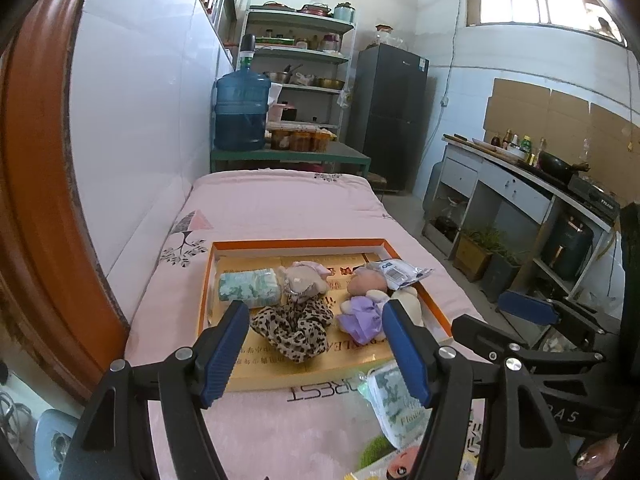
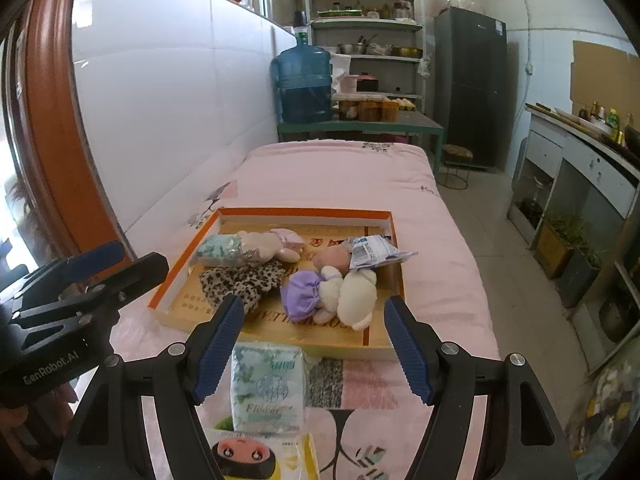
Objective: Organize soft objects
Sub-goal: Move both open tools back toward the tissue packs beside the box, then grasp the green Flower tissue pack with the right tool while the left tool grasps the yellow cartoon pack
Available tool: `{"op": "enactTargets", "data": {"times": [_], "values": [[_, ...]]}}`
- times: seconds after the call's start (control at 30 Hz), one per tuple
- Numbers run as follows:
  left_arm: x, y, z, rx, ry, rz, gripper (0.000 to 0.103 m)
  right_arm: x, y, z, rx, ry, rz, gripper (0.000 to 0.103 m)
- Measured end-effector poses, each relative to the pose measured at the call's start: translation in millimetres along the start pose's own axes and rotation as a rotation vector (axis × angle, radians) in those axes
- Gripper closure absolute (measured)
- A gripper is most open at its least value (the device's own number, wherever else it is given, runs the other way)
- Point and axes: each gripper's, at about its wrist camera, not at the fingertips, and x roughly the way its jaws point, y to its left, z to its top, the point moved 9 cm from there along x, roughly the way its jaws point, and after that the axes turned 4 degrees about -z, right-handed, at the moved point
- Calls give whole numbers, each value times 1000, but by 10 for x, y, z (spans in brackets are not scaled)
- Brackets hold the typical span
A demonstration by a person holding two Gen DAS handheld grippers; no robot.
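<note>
An orange-rimmed shallow box [image 1: 296, 243] [image 2: 304, 213] lies on the pink bedspread. In it are a tissue pack [image 1: 249, 289], a beige plush [image 1: 302, 280], a leopard-print cloth [image 1: 294, 330] [image 2: 240, 280], a purple-and-cream plush [image 1: 362, 312] [image 2: 332, 294] and a white plastic packet [image 1: 400, 271] [image 2: 374, 252]. Another tissue pack [image 2: 267, 388] [image 1: 394, 404] lies on the bed in front of the box. My left gripper [image 1: 314, 354] is open and empty above the box's near edge. My right gripper [image 2: 314, 346] is open and empty over the loose tissue pack.
A yellow cartoon-face packet [image 2: 260, 456] lies on the bed nearest me. A white tiled wall runs along the left. A green table with a blue water jug [image 1: 240, 112] stands beyond the bed. A counter [image 1: 520, 184] and plant boxes line the right aisle.
</note>
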Motion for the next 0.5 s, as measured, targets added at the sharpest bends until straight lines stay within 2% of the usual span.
{"op": "enactTargets", "data": {"times": [0.3,0.5], "values": [[-190,7,-177,-13,-5,-18,34,-185,36,-219,-2,7,12,29],[-288,4,-340,-19,2,-33,34,-158,71,-372,-12,32,18,29]]}}
